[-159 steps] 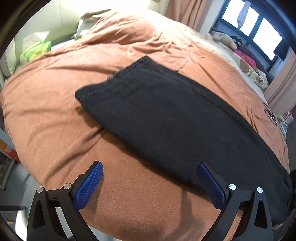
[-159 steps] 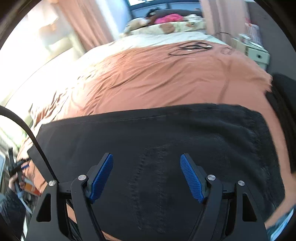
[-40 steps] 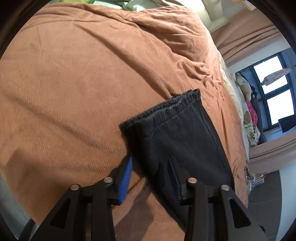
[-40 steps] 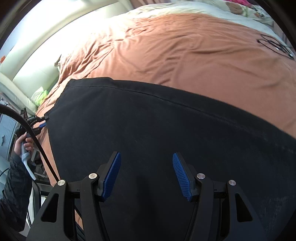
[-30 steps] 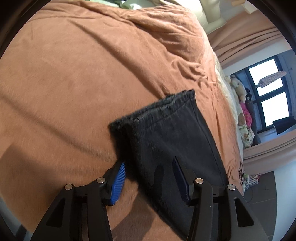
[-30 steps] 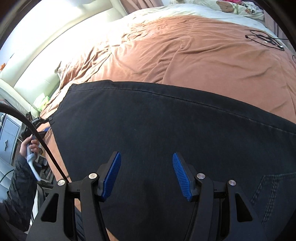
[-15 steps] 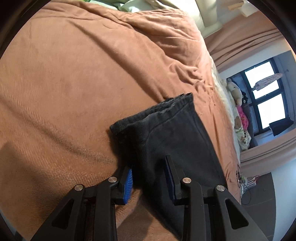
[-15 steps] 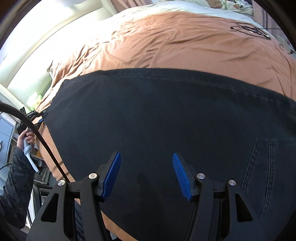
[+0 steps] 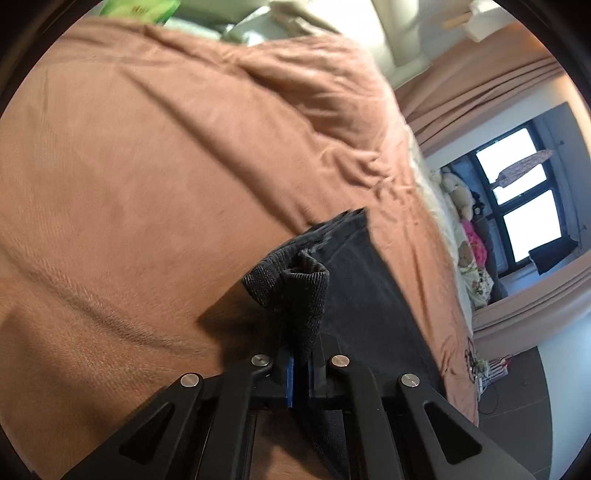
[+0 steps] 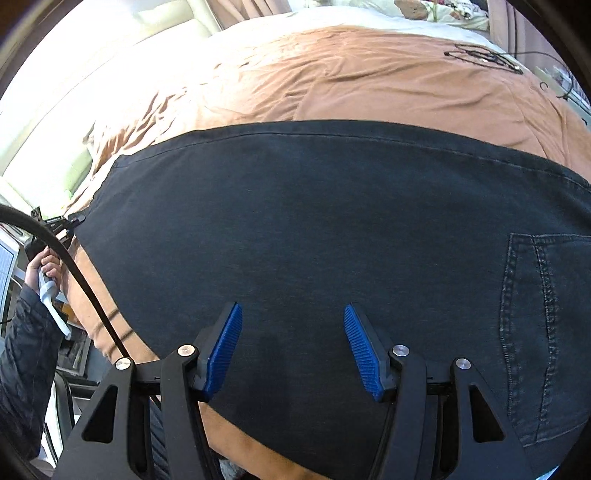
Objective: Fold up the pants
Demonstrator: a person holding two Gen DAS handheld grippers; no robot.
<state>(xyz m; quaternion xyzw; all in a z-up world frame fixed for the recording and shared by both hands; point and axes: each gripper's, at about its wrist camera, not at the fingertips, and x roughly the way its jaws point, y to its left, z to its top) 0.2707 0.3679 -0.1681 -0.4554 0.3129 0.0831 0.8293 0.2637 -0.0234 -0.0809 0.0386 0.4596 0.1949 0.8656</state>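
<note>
Black pants (image 9: 365, 295) lie flat on a brown bed cover (image 9: 147, 166). My left gripper (image 9: 300, 369) is shut on the near corner of the leg hem (image 9: 295, 280), which bunches up and lifts off the cover. In the right wrist view the pants (image 10: 295, 221) fill the frame, with a stitched back pocket (image 10: 543, 314) at the right. My right gripper (image 10: 293, 350) hovers over the dark cloth near its front edge. Its jaws are closing slightly, and its blue pads stand apart without pinching any cloth.
A person's hand (image 10: 44, 266) and dark sleeve hold the left tool at the bed's left edge. A black wire tangle (image 10: 480, 55) lies on the far cover. Pillows and a green packet (image 9: 140, 7) sit at the head; stuffed toys (image 9: 458, 192) lie near the window.
My left jaws closed from half open onto the hem corner, and the cloth now bunches upward. The right gripper slid right along the pants, so the back pocket came into view.
</note>
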